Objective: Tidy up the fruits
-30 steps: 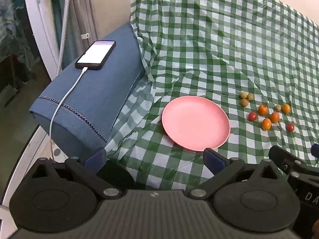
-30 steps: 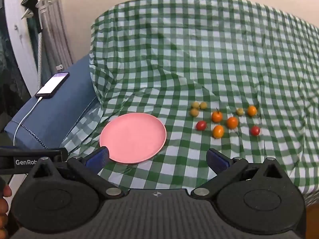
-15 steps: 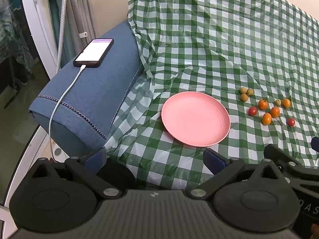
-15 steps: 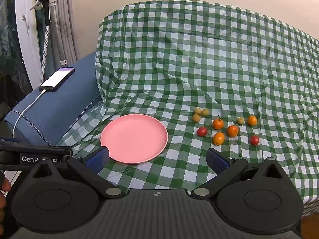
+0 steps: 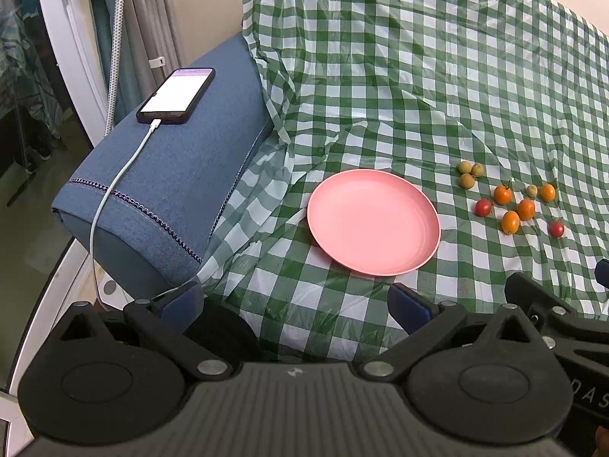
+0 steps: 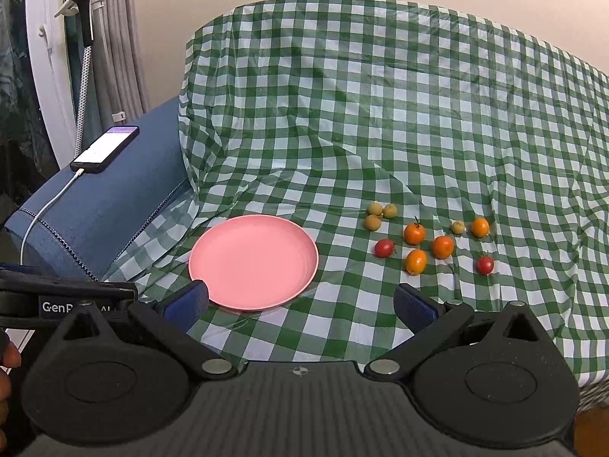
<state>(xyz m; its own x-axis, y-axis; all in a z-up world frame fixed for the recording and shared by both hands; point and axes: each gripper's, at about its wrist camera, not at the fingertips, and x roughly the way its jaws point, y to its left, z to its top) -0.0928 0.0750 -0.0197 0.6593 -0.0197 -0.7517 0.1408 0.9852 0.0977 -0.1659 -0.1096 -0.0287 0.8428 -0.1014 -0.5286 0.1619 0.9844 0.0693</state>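
An empty pink plate (image 5: 373, 224) (image 6: 253, 261) lies on the green checked cloth (image 5: 418, 95) (image 6: 380, 114). To its right lie several small fruits: orange ones (image 5: 502, 195) (image 6: 414, 233), red ones (image 5: 483, 207) (image 6: 383, 247) and yellow-green ones (image 5: 466, 180) (image 6: 373, 223). My left gripper (image 5: 295, 304) is open and empty, held back from the near edge of the plate. My right gripper (image 6: 300, 302) is open and empty, near the plate's front right edge. The fruits are beyond both grippers.
A blue cushion (image 5: 171, 175) (image 6: 99, 205) stands left of the cloth with a phone (image 5: 176, 95) (image 6: 104, 149) on a white cable on top. A white frame and curtain (image 6: 114, 38) are at far left. The cloth rises at the back.
Both grippers have pulled back and tilted a little, so the plate and fruits sit slightly farther away in both views. Nothing on the cloth has moved.
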